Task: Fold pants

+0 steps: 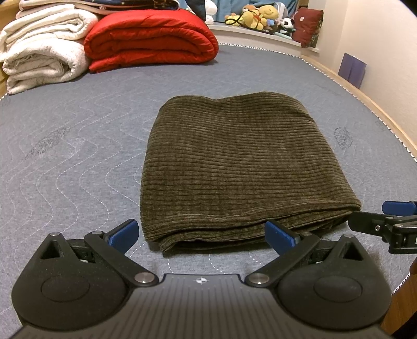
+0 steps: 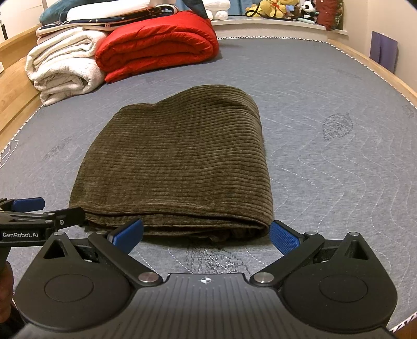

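Note:
The olive-brown corduroy pants (image 1: 234, 167) lie folded into a thick rectangle on the grey quilted mattress (image 1: 65, 161); they also show in the right wrist view (image 2: 177, 161). My left gripper (image 1: 203, 234) is open and empty, its blue pads just in front of the bundle's near left edge. My right gripper (image 2: 206, 234) is open and empty at the bundle's near right edge. Each gripper shows from the side in the other's view: the right one (image 1: 385, 219), the left one (image 2: 31, 211).
A folded red quilt (image 1: 151, 39) and white blankets (image 1: 44, 49) are stacked at the mattress's far left. Plush toys (image 1: 260, 17) and a dark red pillow (image 1: 308, 26) sit on a far ledge. A wooden bed frame (image 2: 391, 75) runs along the right.

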`<state>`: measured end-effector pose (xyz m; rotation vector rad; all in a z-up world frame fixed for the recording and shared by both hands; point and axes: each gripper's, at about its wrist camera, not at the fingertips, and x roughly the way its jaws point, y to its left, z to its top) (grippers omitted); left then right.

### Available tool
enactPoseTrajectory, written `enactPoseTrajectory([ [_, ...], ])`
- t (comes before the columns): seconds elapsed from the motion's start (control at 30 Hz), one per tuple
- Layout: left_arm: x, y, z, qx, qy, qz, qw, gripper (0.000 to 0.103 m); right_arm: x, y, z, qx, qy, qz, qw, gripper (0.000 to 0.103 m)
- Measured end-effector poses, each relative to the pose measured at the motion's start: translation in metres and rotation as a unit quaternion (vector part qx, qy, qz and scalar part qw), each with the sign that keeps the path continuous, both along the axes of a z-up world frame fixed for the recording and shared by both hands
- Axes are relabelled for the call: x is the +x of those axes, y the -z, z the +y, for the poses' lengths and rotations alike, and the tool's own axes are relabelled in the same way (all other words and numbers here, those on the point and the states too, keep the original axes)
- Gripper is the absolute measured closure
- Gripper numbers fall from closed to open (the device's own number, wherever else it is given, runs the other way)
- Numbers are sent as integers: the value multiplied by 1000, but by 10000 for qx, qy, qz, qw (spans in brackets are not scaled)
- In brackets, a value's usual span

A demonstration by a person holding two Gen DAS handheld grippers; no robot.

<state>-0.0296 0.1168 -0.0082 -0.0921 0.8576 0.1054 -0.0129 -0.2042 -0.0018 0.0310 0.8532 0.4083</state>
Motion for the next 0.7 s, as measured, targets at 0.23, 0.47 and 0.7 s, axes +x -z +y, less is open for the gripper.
enactPoseTrajectory([
  [0.23, -1, -2, 0, 8, 37, -30, 10000, 0, 0, 0, -1, 7, -33, -10, 10000, 1],
  [0.47, -2, -3, -1, 8, 75, -51, 10000, 0, 0, -1, -2, 6, -48, -15, 10000, 1],
  [0.7, -2, -4, -3, 63, 160, -89, 9998, 0, 0, -1, -2, 5, -49, -11, 10000, 1],
])
